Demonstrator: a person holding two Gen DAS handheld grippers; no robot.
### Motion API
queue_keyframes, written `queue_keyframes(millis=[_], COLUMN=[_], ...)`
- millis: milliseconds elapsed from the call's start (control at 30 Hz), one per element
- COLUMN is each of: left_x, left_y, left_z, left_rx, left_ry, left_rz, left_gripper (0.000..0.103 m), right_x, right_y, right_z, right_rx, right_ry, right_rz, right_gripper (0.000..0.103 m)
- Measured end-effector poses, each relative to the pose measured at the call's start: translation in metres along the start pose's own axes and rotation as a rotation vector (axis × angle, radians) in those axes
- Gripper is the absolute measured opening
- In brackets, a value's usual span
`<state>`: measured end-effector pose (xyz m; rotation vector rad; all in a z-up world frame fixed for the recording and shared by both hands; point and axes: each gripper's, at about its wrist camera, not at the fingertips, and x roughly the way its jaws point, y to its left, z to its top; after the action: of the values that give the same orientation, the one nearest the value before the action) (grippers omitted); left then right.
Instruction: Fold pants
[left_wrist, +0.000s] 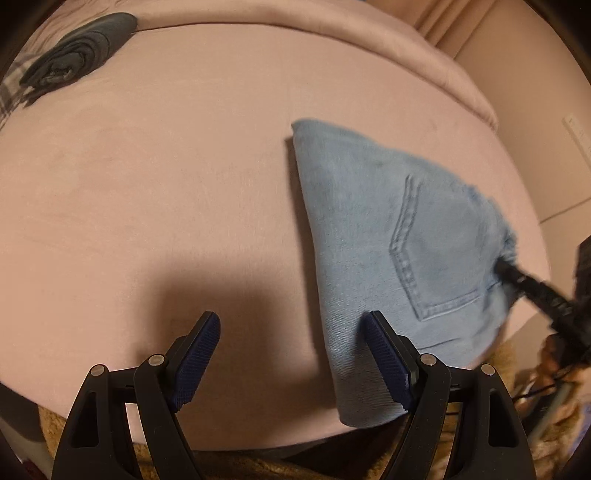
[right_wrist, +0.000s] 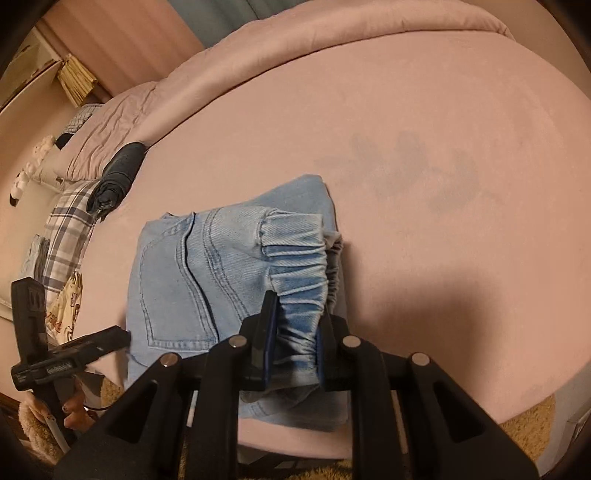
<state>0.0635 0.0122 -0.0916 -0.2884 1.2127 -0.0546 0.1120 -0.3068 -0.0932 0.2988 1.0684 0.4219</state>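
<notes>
the right tool (right_wrist: 295, 328) was clamped on the gathered waistband of the folded pants (right_wrist: 192, 277) at lower centre, likely to steady them on the bed (right_wrist: 443, 110), while the left tool (left_wrist: 291, 354) gaped wide, holding nothing.

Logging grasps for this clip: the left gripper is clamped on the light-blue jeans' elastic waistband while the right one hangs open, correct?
Sides swapped. The right gripper clamps the jeans' waistband, per the right wrist view; the left gripper hangs with jaws open.

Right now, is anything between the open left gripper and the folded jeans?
Nothing visible. The left gripper hovers open over bare pink bed cover, its right finger beside the light blue jeans. The right gripper already pinches their elastic waistband.
</notes>
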Motion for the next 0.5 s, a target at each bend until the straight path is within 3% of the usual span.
queue_keyframes(millis=[300, 500], left_x=[0.008, 0.004], left_y=[-0.006, -0.003], left_z=[-0.012, -0.021], left_rx=[-0.018, -0.034], left_ry=[-0.061, -0.061], left_rz=[0.036, 0.010], left_gripper=[0.083, 0.083], right_x=[0.002, 0.002], right_y=[-0.009, -0.003], right_z=[0.000, 0.000], right_rx=[0.001, -0.029], right_ry=[0.011, 0.015], right_rz=[0.003, -0.053], right_gripper=[0.019, 0.025])
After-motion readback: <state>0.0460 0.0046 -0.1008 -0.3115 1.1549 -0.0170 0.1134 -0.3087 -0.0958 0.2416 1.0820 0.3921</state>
